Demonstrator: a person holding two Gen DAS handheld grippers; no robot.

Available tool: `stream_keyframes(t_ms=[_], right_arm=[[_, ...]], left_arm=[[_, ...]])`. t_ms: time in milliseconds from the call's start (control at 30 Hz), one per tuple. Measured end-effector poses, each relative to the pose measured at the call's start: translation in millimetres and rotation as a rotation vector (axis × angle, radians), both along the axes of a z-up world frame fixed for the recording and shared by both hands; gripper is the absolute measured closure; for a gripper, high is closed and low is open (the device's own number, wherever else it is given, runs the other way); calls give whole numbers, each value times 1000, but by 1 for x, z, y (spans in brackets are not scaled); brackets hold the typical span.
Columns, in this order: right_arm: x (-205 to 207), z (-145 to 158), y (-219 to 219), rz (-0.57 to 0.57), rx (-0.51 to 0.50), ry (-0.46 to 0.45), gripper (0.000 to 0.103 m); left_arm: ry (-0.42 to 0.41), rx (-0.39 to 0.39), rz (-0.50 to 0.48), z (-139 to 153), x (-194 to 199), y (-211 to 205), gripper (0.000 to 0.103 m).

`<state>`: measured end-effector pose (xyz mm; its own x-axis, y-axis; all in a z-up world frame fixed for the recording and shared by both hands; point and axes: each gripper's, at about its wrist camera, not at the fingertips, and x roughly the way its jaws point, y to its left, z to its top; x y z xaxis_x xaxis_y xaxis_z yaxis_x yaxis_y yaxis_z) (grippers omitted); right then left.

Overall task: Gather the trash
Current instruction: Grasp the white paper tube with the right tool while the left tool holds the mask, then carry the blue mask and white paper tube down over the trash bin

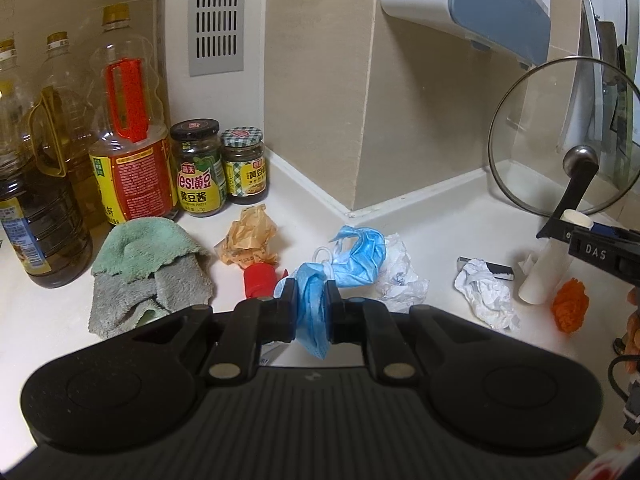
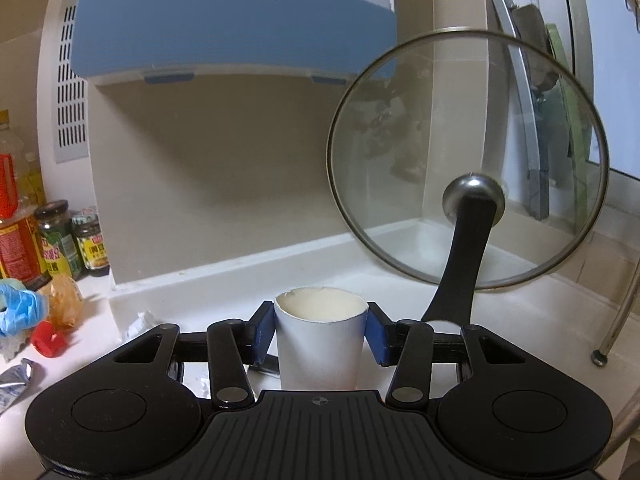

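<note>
— While crumpled paper (image 1: 486,294) and an orange wrapper (image 1: 248,240) are still lying on the counter (image 1: 440,232), what is being collected?

— The left gripper (image 1: 311,307) is pinching a blue mask (image 1: 316,300); the right gripper (image 2: 320,334) is hugging a white cup (image 2: 320,344). One jar (image 1: 200,176) is reading "yes!".

Home kitchen: white counter (image 1: 440,236), oil bottles (image 1: 128,140) and sauce jars (image 1: 200,168) at ten o'clock, glass pot lid (image 2: 468,160) at two.
</note>
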<state>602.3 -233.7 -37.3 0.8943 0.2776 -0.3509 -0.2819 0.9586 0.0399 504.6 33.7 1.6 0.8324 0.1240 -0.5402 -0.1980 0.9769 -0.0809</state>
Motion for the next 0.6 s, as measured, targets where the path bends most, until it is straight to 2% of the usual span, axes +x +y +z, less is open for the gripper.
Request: stream_keyframes(t_ms=[200,367,600], right_arm=[[-23,15,-3,11,22,-15,55],[-55,28,-12,28,79,-20,55],[-111,42,-23,47,173,19,55]], left_arm=[[-19,-8,-8,7,-17,5,92],[-35,-19,-20,13,-40,10,92],[-47,-35,-51,17,-87,16,92]])
